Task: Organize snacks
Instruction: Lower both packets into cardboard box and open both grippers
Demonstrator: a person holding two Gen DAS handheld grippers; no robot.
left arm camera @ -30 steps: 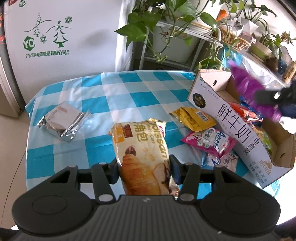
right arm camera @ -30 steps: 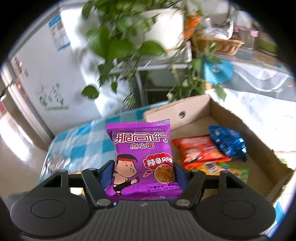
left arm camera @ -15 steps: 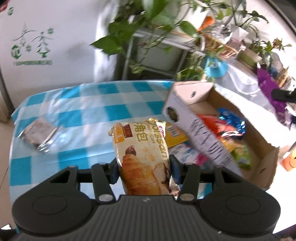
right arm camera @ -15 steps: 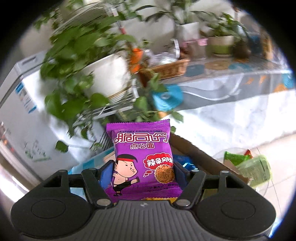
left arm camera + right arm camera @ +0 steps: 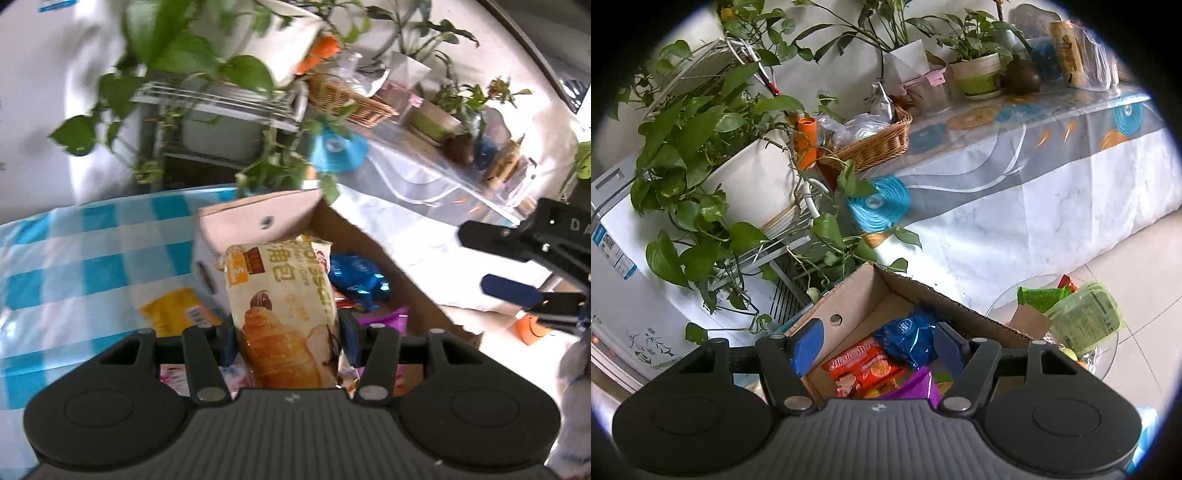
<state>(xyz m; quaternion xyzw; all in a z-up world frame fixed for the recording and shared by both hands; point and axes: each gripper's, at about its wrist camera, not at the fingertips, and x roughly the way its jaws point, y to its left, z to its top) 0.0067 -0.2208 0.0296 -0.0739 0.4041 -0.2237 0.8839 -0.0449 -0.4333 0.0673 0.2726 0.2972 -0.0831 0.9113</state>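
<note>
left gripper (image 5: 286, 328): jaws clamped tight on a croissant pack (image 5: 284, 314), held upright over the near edge of the cardboard box (image 5: 849, 295)
right gripper (image 5: 873, 345): nothing gripped, jaws closing a bit over the box
purple snack bag (image 5: 916, 386): lying loose in the box, just below those jaws
red packet (image 5: 860, 365), blue packet (image 5: 908, 336): in the box too
yellow packet (image 5: 173, 312): left on the checked counter (image 5: 74, 258) beside the box

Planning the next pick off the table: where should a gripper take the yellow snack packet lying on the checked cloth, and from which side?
Probably from above, jaws across the narrow width of the yellow packet. It lies flat on the checked cloth, so a side approach finds no edge. Its near end is hidden behind the left gripper, which is shut on the croissant pack; the cardboard box crowds its right side, so favour the left.
</note>
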